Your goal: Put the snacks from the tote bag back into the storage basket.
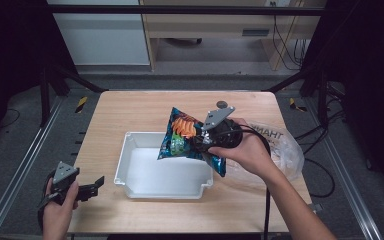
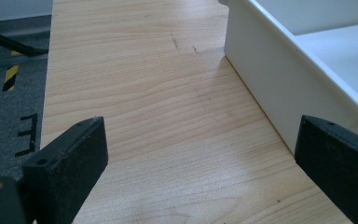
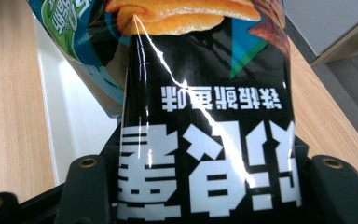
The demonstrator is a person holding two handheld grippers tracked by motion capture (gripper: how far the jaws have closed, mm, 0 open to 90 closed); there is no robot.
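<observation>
Right gripper (image 1: 206, 141): clamped on the snack bag (image 1: 187, 137), jaws pinching the packet near one end, as the right gripper view shows the glossy foil (image 3: 205, 140) squeezed between the two black jaws.
Snack bag: held in the air, tilted, over the far right part of the white bin (image 1: 145, 192); its lower corner hangs above the bin's right rim, and it does not look to be resting on anything.
Right hand (image 1: 250, 150): wrapped round the gripper body, forearm coming in from the lower right, cable trailing along it.
White bin: an open tray in the middle of the wooden table (image 1: 130, 110), nothing lying in the part of it that shows.
Plastic bag (image 1: 280, 145): a crumpled clear carrier on the table just right of the bin, behind the right hand.
Left gripper (image 1: 87, 190): jaws spread wide with nothing between them, parked at the table's near left edge; its own view looks along bare wood to the bin's outer wall (image 2: 261, 88).
Step in hand: judged to be carrying the packet into the bin.
Doing it well: bring the packet farther over the bin's middle before lowering, so the hanging corner clears the right rim; lower until the foil lies flat on the floor, then release, rather than dropping it from height.
Risk: slick foil could slip in the pinch if the hand swings quickly.
</observation>
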